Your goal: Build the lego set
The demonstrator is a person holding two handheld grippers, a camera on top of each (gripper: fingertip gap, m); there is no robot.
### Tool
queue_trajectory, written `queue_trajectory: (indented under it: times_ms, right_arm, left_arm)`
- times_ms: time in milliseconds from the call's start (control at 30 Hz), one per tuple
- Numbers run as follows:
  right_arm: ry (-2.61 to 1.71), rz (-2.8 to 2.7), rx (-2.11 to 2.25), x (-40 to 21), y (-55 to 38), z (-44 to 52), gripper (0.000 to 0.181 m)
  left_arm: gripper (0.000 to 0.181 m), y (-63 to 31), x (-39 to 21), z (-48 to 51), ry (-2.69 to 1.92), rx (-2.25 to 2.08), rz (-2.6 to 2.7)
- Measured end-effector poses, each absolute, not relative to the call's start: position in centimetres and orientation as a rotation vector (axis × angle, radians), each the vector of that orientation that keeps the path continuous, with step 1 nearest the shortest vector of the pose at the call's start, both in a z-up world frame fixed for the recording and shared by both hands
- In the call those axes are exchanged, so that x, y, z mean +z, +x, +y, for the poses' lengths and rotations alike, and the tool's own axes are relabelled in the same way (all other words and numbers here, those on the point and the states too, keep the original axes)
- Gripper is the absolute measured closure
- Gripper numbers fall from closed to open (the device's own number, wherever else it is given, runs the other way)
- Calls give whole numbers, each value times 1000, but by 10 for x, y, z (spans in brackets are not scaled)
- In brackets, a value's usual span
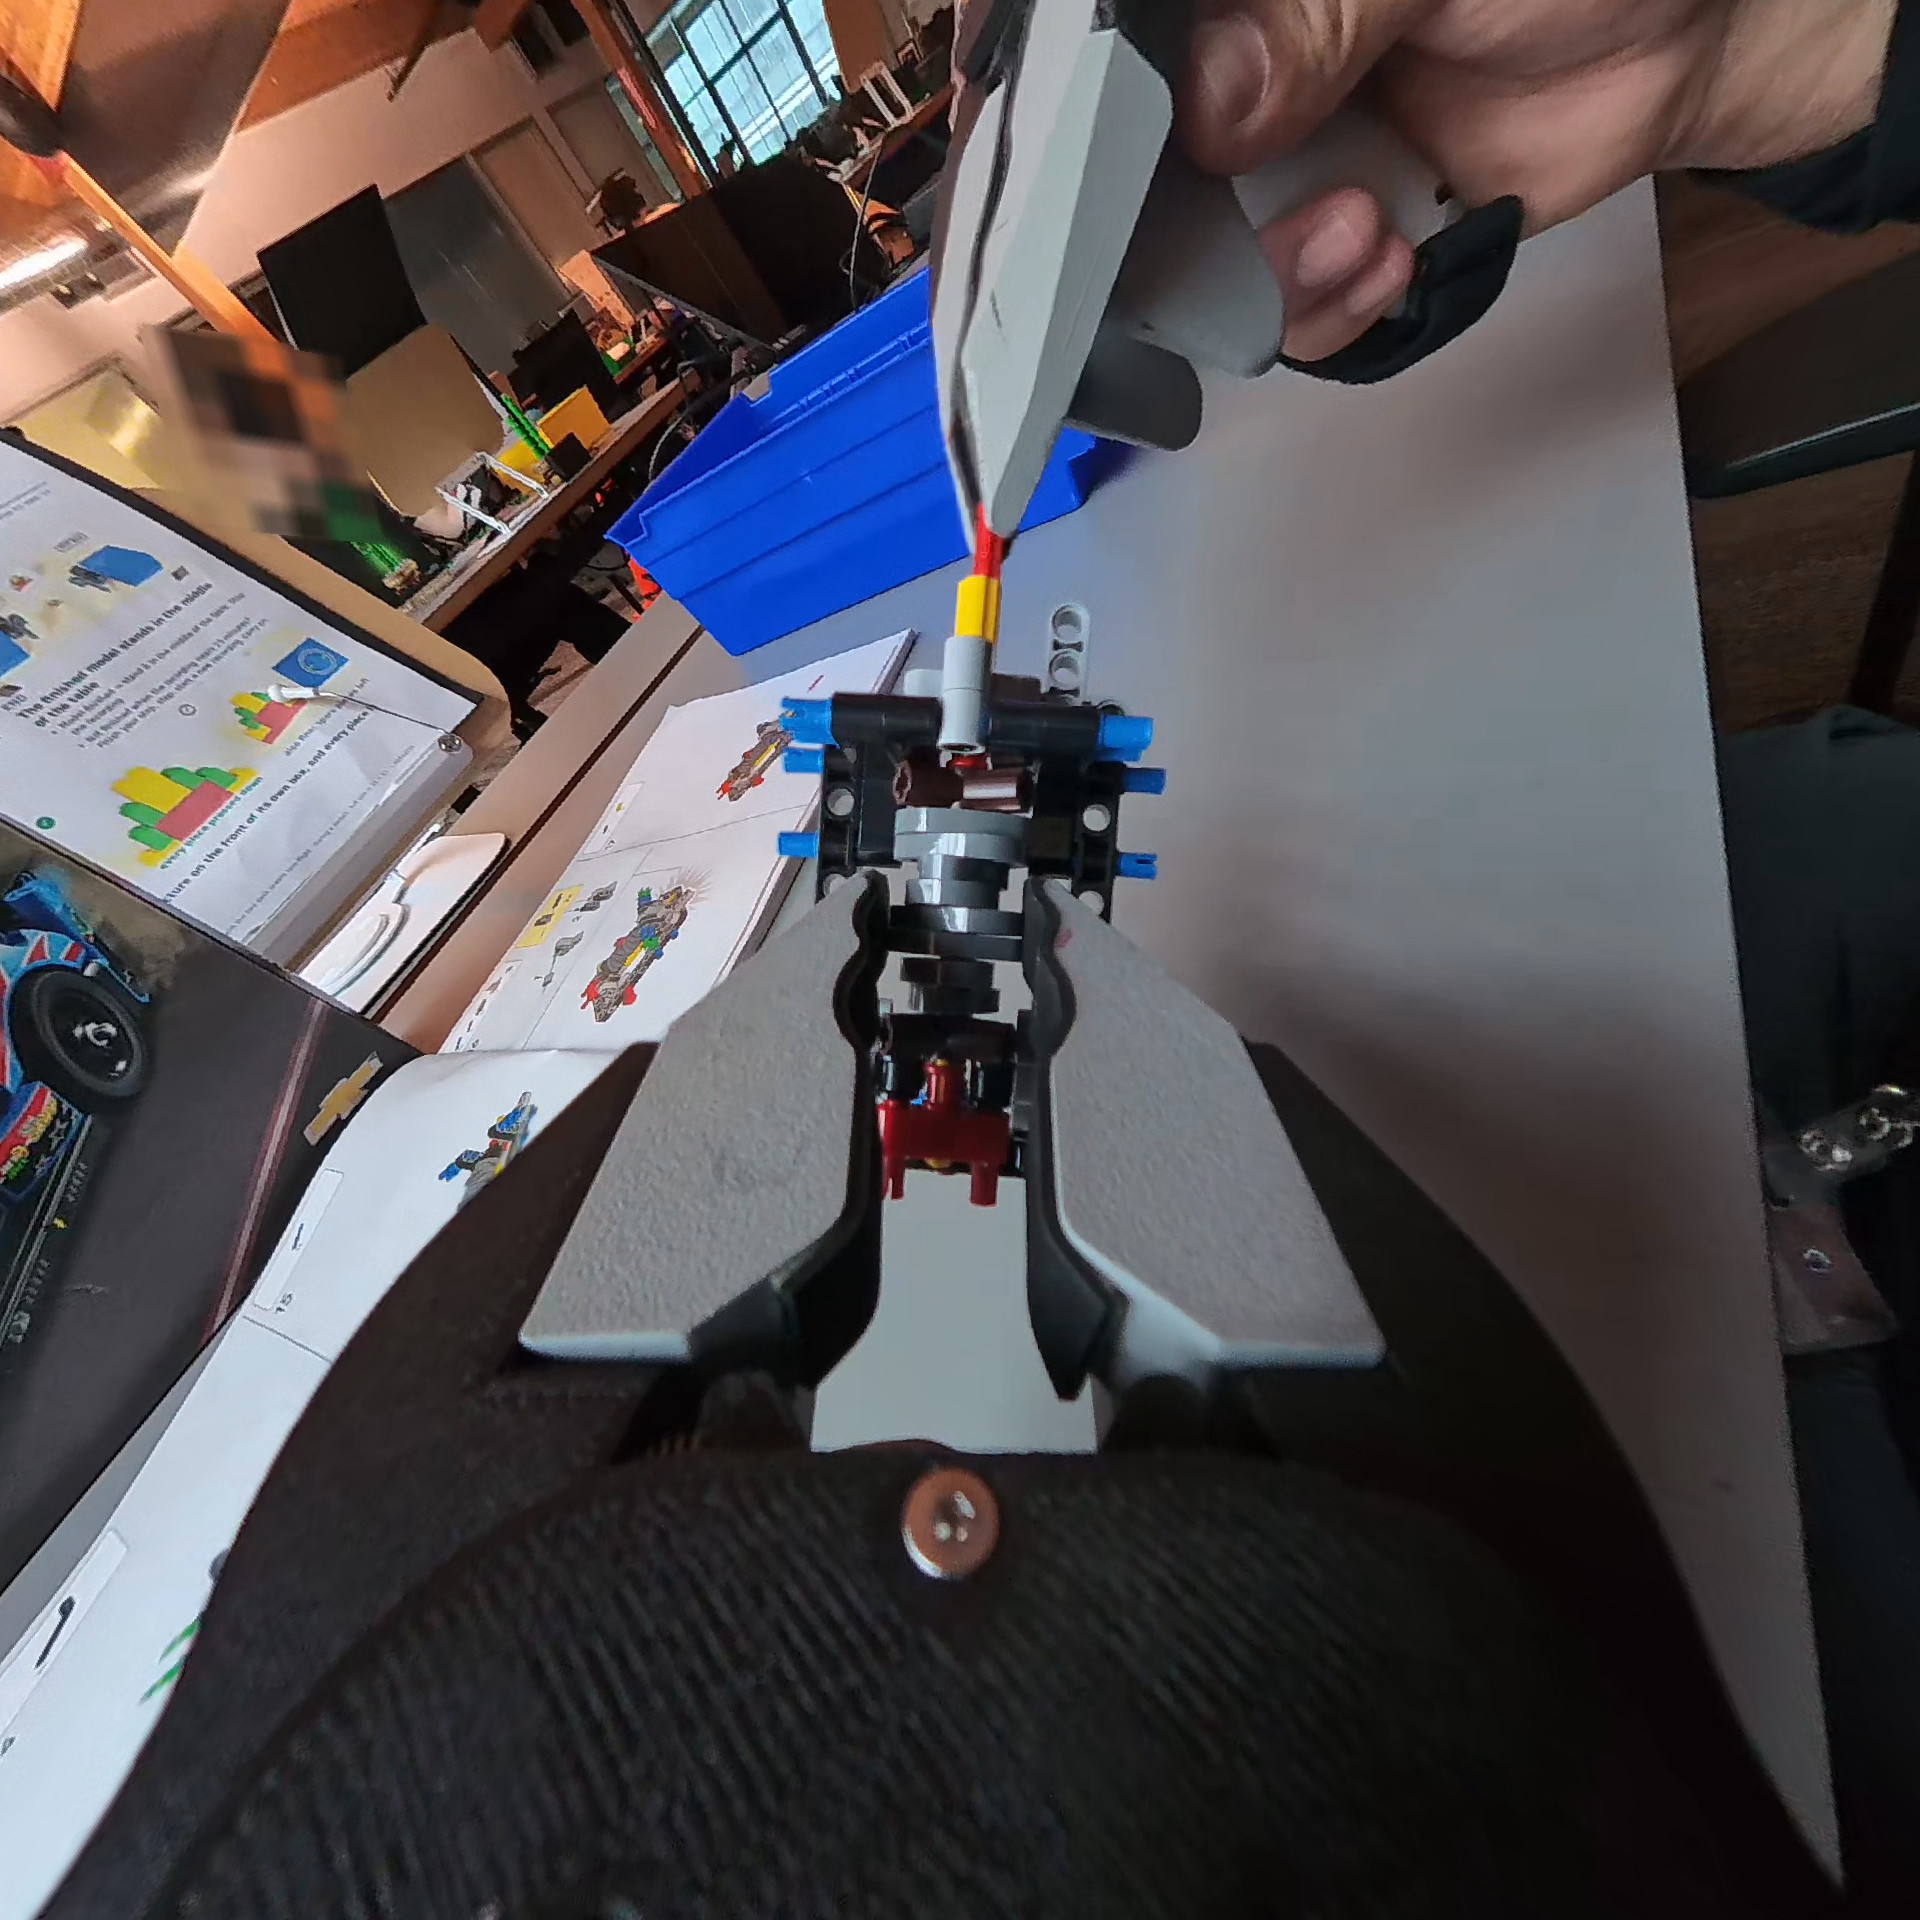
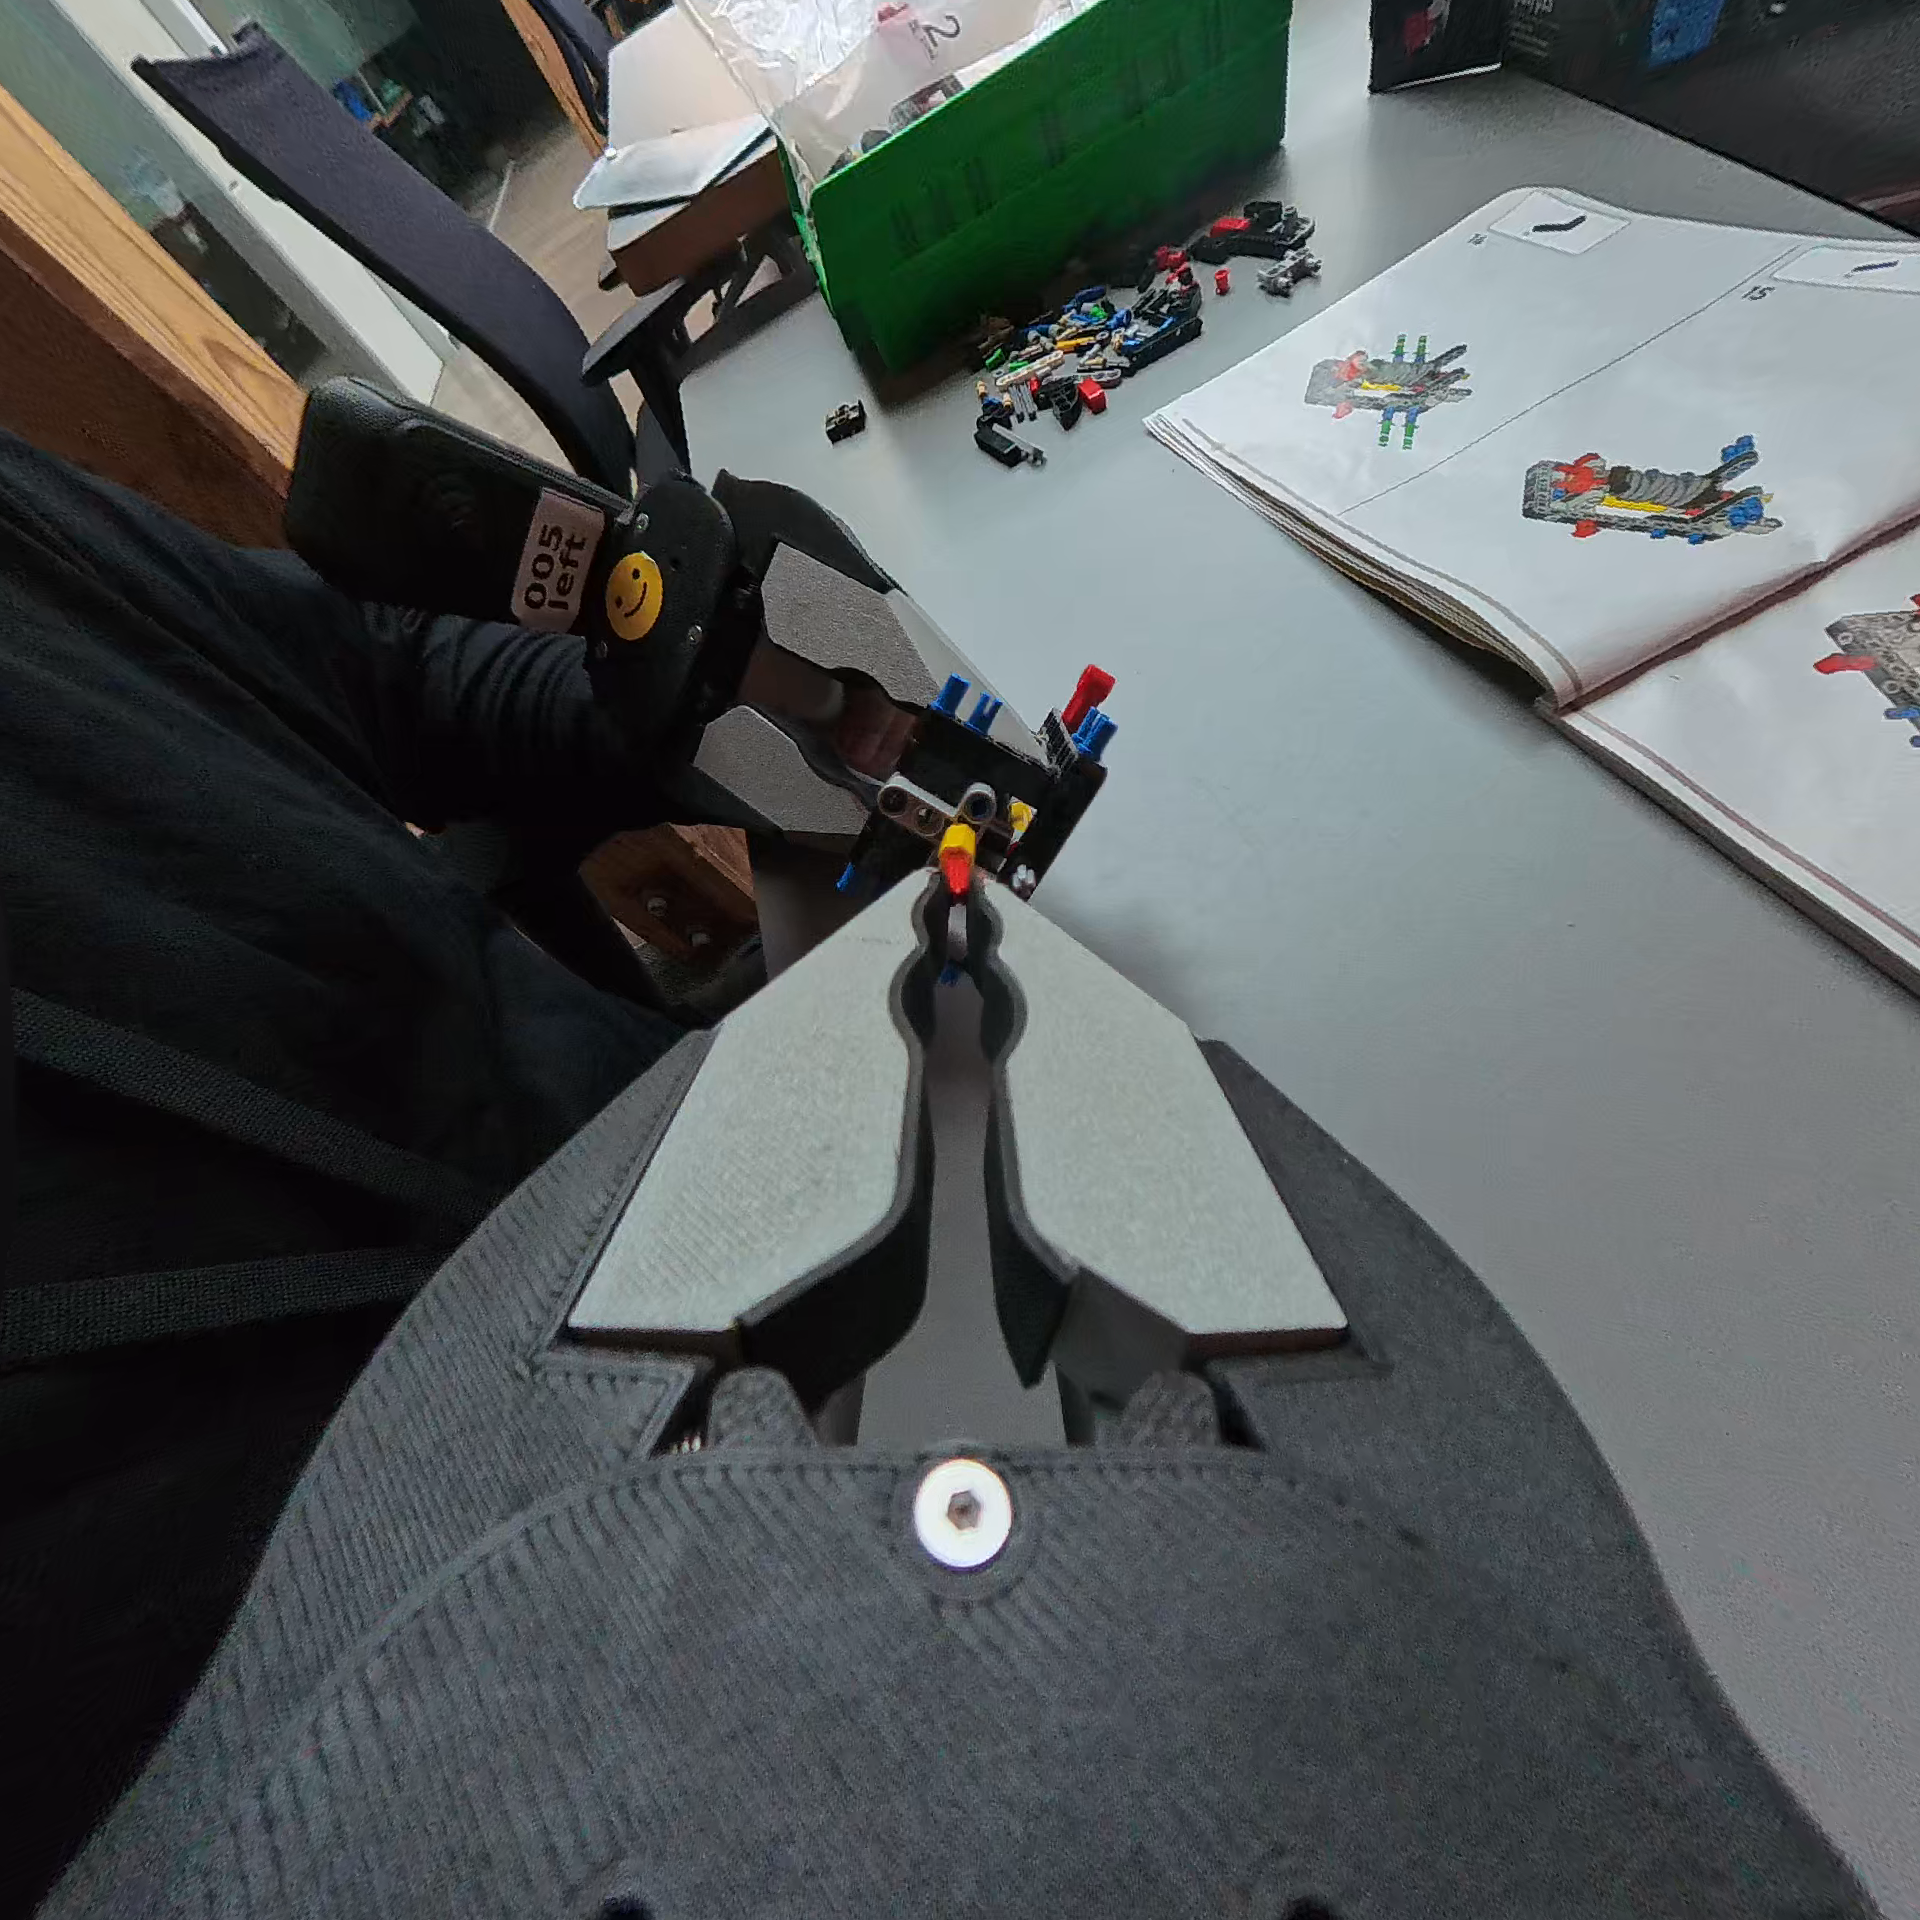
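Note:
My left gripper (image 1: 951, 894) is shut on a black Lego frame assembly (image 1: 966, 800) with blue pins, stacked grey discs and a red part near its base, held above the table. My right gripper (image 1: 992, 525) comes down from above, shut on a red axle (image 1: 987, 551) that carries a yellow bush and a grey sleeve; the sleeve's end sits in the frame's top crossbar. In the right wrist view my right gripper (image 2: 958, 899) pinches the axle (image 2: 956, 847) against the assembly (image 2: 987, 779), which the left gripper (image 2: 894, 717) holds.
An open instruction booklet (image 2: 1558, 436) lies on the grey table (image 2: 1351, 831). A pile of loose Lego parts (image 2: 1101, 332) lies by a green bin (image 2: 1039, 177). A blue bin (image 1: 831, 488) stands behind the assembly. A set box (image 1: 94, 1039) and an instruction board (image 1: 208, 707) stand at left. Some 6 centimeters of space lies between my two pairs of fingers.

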State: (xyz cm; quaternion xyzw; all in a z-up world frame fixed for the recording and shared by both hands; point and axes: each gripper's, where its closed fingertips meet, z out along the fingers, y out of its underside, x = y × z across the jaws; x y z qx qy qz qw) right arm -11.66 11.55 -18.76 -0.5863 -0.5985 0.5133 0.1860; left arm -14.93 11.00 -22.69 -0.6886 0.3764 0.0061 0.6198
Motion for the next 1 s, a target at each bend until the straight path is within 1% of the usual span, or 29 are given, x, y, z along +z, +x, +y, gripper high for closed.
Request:
queue_trajectory:
  times_ms: [600, 800, 900, 1000]
  right_arm:
    - [-1667, -1690, 1423, -192, -118, 117, 181]
    - [-1692, -1744, 1346, -204, -116, 119, 181]
    - [-1740, -1776, 1269, -221, -113, 126, 181]
    - [-1740, -1768, 1291, -224, -114, 126, 181]
  left_arm:
    - [159, -148, -231, 112, -1609, 6, 869]
    - [159, -147, -245, 114, -1684, 44, 903]
    - [159, -146, -253, 115, -1727, 42, 927]
    - [159, -145, -258, 115, -1752, 56, 942]
